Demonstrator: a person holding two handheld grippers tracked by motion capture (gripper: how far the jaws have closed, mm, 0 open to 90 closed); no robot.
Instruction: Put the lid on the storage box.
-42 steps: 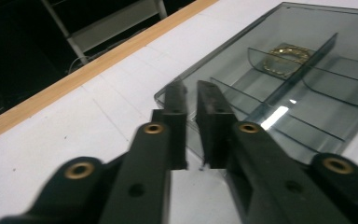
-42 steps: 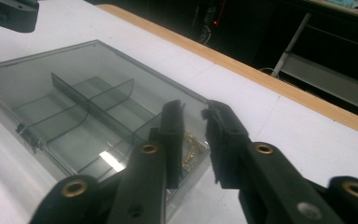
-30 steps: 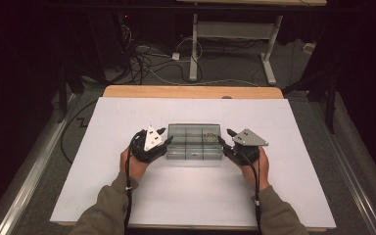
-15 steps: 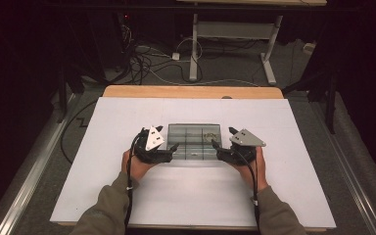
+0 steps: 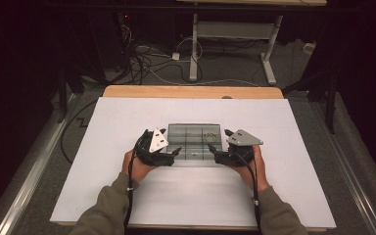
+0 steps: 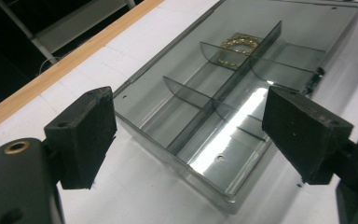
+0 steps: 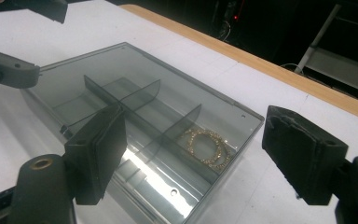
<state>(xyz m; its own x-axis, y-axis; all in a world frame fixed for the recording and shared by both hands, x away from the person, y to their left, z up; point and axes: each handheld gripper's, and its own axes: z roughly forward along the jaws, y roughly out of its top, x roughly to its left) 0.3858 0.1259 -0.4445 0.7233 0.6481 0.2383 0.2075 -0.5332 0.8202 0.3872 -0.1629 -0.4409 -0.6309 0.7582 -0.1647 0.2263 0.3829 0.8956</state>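
Observation:
A smoky clear compartment box (image 5: 194,142) lies open on the white table (image 5: 127,196). Gold bangles (image 5: 209,133) rest in its far right compartment, and they also show in the left gripper view (image 6: 237,46) and the right gripper view (image 7: 207,147). My left gripper (image 5: 170,143) stands open at the box's near left corner. My right gripper (image 5: 219,142) stands open at the near right corner. Both pairs of jaws have just been opening. In each gripper view the box (image 6: 168,151) (image 7: 191,84) lies between the pads, which stand apart from it.
A wooden strip (image 5: 191,91) runs along the table's far edge. Beyond it are floor cables (image 5: 147,58) and a desk frame (image 5: 235,29). Metal rails (image 5: 29,181) flank the table. The left gripper's jaw (image 7: 9,72) shows at the right gripper view's upper left.
Both grippers have opened their jaws wide beside the box and drawn slightly toward me. The box stays where it was.

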